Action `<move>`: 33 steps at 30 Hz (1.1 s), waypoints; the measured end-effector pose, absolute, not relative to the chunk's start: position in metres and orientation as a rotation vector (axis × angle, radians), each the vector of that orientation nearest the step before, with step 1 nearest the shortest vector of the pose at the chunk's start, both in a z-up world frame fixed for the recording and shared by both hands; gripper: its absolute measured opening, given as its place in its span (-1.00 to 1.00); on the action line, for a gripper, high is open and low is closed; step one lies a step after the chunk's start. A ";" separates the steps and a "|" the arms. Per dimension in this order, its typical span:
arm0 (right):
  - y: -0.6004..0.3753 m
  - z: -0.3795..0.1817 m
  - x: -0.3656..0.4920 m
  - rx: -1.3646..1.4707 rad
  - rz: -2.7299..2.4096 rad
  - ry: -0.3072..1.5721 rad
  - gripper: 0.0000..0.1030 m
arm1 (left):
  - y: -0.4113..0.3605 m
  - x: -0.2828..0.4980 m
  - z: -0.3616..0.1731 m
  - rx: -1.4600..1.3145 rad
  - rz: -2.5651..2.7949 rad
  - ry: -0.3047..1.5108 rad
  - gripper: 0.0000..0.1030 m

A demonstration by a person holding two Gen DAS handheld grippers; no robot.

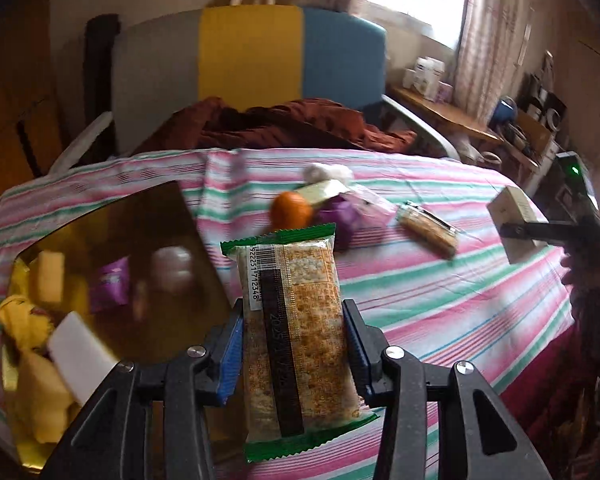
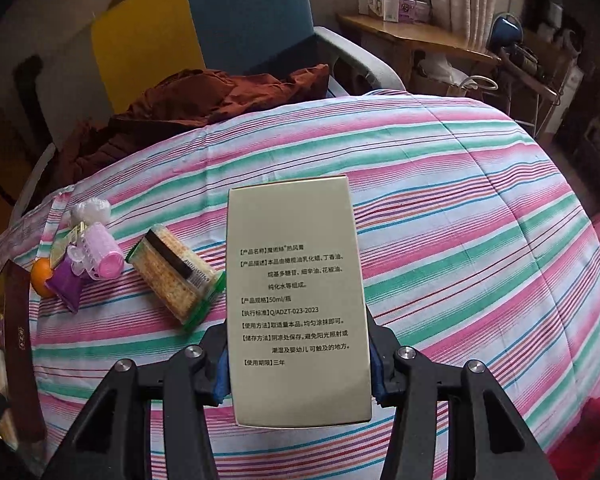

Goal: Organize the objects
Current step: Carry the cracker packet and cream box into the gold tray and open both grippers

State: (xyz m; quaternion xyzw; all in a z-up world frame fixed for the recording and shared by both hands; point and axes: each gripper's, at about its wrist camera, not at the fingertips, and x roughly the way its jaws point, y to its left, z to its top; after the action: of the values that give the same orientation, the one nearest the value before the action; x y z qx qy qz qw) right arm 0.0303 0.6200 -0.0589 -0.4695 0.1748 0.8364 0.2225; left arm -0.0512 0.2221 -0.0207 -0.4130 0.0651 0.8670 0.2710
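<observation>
My left gripper (image 1: 294, 350) is shut on a cracker packet (image 1: 296, 320) with green ends, held above the striped bedspread (image 1: 440, 300) just right of a gold-lined box (image 1: 112, 240). My right gripper (image 2: 298, 360) is shut on a beige carton (image 2: 296, 304) with printed text, held above the bedspread (image 2: 460, 240); the carton also shows in the left wrist view (image 1: 514, 224). A second cracker packet (image 1: 428, 228) (image 2: 176, 276) lies on the bedspread. An orange (image 1: 290, 208), a purple packet (image 1: 340, 216) and pink rollers (image 2: 100, 252) lie in a pile.
The box holds yellow packets (image 1: 50, 276), a purple packet (image 1: 110, 284) and a white block (image 1: 80, 354). Its dark red lid edge (image 2: 18, 340) shows at the left of the right wrist view. A chair (image 1: 252, 64) with brown cloth (image 1: 280, 124) stands behind the bed; a cluttered wooden shelf (image 2: 412, 36) is at right.
</observation>
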 end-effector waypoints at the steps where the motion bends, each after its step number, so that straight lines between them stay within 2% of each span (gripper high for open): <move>1: 0.611 -0.055 0.029 -1.304 2.324 0.461 -0.01 | 0.213 -0.054 -0.021 -1.120 2.345 0.157 -0.12; 13: 0.433 0.007 -0.023 -1.334 2.698 0.312 -0.01 | 0.097 -0.122 -0.021 -1.254 2.490 0.010 -0.12; 19: 0.324 0.003 -0.063 -1.447 2.852 0.266 -0.01 | 0.075 -0.156 -0.027 -1.309 2.528 0.060 -0.02; 24: 0.258 -0.009 -0.093 -1.513 2.904 0.290 0.03 | 0.056 -0.157 -0.027 -1.304 2.542 -0.013 -0.01; 27: 0.230 -0.017 -0.103 -1.548 2.894 0.271 0.11 | 0.044 -0.144 -0.021 -1.265 2.572 -0.053 -0.01; 33: 0.208 -0.023 -0.094 -1.556 2.906 0.233 0.80 | 0.022 -0.114 -0.009 -1.194 2.690 -0.115 -0.01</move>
State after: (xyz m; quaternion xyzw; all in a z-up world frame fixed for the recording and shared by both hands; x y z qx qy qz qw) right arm -0.0939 0.2075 -0.0234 -0.4694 0.0703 0.8764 -0.0814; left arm -0.1139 0.0223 -0.0086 -0.4033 -0.0387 0.9090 0.0979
